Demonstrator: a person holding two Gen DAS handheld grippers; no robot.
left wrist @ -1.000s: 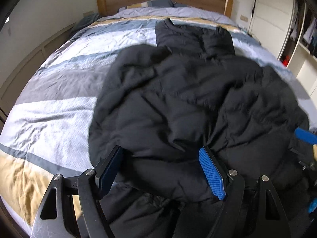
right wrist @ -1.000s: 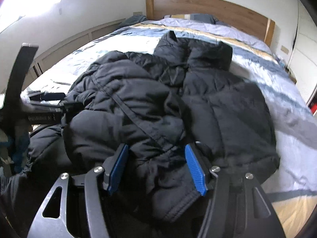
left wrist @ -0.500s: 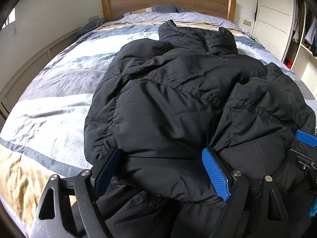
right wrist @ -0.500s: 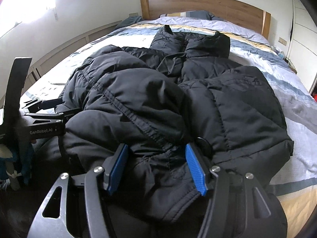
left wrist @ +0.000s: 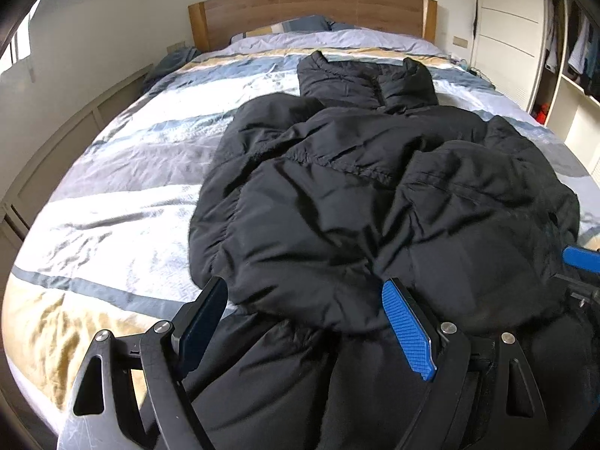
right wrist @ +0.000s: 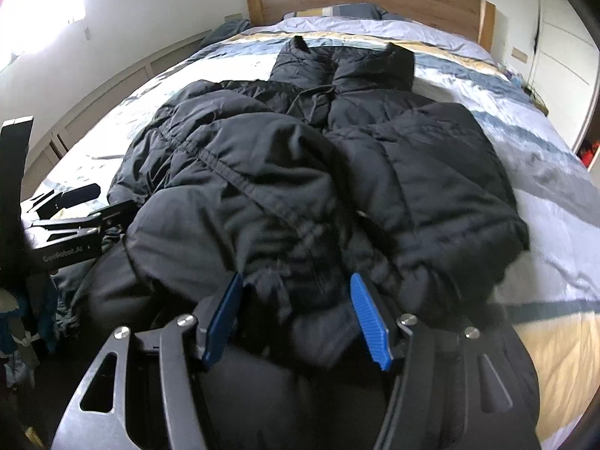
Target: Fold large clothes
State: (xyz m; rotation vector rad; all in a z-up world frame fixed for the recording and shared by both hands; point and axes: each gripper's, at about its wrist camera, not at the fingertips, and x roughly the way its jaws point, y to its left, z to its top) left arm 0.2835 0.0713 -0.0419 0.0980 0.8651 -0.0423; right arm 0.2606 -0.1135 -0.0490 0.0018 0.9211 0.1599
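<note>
A large black puffer jacket [left wrist: 360,202] lies on the striped bed [left wrist: 123,172], collar toward the headboard, its lower part folded up over the body. My left gripper [left wrist: 305,313] is open, its fingers either side of the folded hem at the jacket's near left. My right gripper [right wrist: 296,300] is open too, with bunched jacket fabric [right wrist: 337,172] between its blue pads at the near right. The left gripper also shows in the right wrist view [right wrist: 75,213], and the right one's blue pad in the left wrist view [left wrist: 581,258].
A wooden headboard [left wrist: 311,7] and pillows stand at the far end. A low wall panel runs along the left side [left wrist: 75,131]. A white wardrobe and open shelves with clothes [left wrist: 573,48] stand on the right. The bed's yellow-striped near edge [left wrist: 45,330] lies at lower left.
Both grippers have moved back toward the foot of the bed and lower. The folded-up lower part of the jacket has settled flatter on the body. Both stay open.
</note>
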